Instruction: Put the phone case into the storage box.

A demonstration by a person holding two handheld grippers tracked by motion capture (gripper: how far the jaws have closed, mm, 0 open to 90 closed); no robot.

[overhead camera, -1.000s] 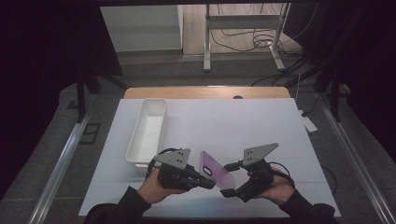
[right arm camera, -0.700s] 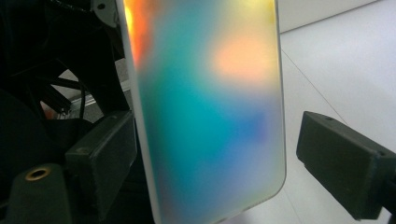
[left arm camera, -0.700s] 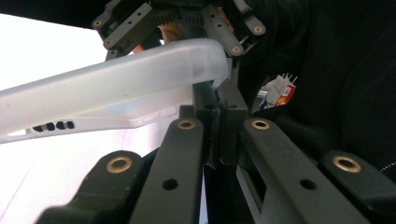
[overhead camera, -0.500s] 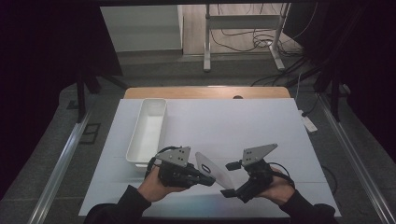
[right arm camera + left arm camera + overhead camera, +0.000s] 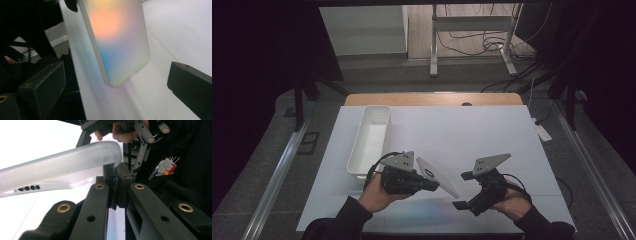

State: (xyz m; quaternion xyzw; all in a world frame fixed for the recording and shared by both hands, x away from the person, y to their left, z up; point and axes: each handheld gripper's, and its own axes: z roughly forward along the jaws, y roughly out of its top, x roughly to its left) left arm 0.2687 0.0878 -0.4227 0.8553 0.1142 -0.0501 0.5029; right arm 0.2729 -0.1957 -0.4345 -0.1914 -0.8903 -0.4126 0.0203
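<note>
One gripper alone, the left gripper (image 5: pixel 432 184), is carrying the phone case (image 5: pixel 438 176) at lower centre, fingers pinching its edge above the tabletop (image 5: pixel 472 135). Right gripper (image 5: pixel 465 191) fingers have just been opening, standing wide, touching nothing. Thin edge grip: case risks pivoting, dropping.

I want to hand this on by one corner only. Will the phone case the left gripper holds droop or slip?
Probably it won't droop: the phone case juts out straight from the left gripper, pinched at one edge. It looks thin and light. Its glossy, rainbow-sheened back could be slippery, so keep the grip firm. The right gripper has just been opening, not touching it.
</note>
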